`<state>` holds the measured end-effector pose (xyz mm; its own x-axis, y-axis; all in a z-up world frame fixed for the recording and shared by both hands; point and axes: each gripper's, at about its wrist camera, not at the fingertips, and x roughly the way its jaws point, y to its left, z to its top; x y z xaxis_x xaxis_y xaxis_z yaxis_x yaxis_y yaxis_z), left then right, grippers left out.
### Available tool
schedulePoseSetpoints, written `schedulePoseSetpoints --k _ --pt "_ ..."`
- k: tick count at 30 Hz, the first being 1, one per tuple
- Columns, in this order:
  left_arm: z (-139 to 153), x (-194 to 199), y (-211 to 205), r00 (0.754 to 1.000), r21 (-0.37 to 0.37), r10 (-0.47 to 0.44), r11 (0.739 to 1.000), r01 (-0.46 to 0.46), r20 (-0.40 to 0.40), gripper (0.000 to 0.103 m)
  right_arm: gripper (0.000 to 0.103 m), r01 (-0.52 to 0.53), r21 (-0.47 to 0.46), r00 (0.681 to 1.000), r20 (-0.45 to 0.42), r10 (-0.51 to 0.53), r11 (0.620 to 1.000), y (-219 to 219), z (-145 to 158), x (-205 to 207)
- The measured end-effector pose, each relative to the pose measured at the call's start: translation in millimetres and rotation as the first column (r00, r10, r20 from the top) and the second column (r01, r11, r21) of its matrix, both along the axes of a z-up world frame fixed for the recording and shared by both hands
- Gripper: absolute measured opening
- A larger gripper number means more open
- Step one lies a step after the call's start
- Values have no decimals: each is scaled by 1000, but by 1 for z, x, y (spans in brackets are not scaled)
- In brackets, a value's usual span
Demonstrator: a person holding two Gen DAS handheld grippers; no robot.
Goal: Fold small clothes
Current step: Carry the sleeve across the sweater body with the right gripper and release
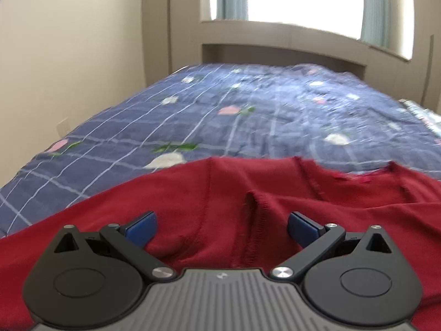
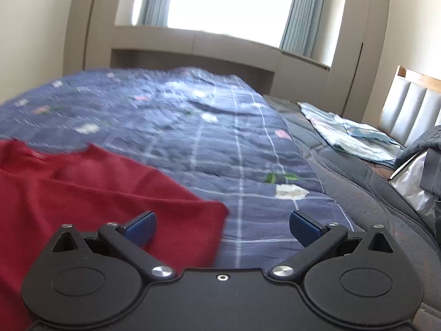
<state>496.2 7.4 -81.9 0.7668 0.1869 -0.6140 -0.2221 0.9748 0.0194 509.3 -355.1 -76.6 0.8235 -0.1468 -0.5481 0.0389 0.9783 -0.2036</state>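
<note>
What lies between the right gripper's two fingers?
In the right wrist view, the right gripper stands open. The red garment's corner lies toward its left finger, unpinched; the rest of the gap shows bare blue quilt.

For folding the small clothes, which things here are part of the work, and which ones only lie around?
Part of the work:
- red garment, spread on the bed
- left tool, open above it
- right tool, open at its corner

Only lying around:
- blue checked quilt under the garment
- light blue cloth near the headboard
- curtains at the window
</note>
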Motion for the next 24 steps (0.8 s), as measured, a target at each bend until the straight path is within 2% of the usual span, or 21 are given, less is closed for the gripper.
schedulePoseSetpoints --k 3,6,9,12,14,19,22,24 --pt "-12 2 5 1000 -22 25 999 -25 -8 103 102 20 -13 1000 -1 -20 1000 -12 -5 5" --pt "-15 -2 2 1000 5 25 1000 -25 10 103 102 86 -59 996 14 -85 995 -25 -6 7" --pt "-16 -4 2 999 4 26 1000 -26 22 103 102 114 -13 993 23 -114 993 -34 4 -16" --pt "-16 -5 3 999 -2 26 1000 -26 29 103 102 25 67 999 25 -26 997 -30 11 -55" --pt "-16 -4 2 999 0 26 1000 -26 31 103 102 -67 84 997 40 64 994 -19 13 -84" --pt "-16 -5 2 999 -2 25 1000 -25 34 103 102 -247 -32 968 37 248 969 22 4 -126" --pt "-16 -5 2 999 -3 24 1000 -24 34 103 102 -251 -170 967 8 256 953 47 -7 -123" --pt "-16 -5 2 999 -4 24 1000 -24 35 103 102 -241 -223 968 9 249 945 58 -10 -119"
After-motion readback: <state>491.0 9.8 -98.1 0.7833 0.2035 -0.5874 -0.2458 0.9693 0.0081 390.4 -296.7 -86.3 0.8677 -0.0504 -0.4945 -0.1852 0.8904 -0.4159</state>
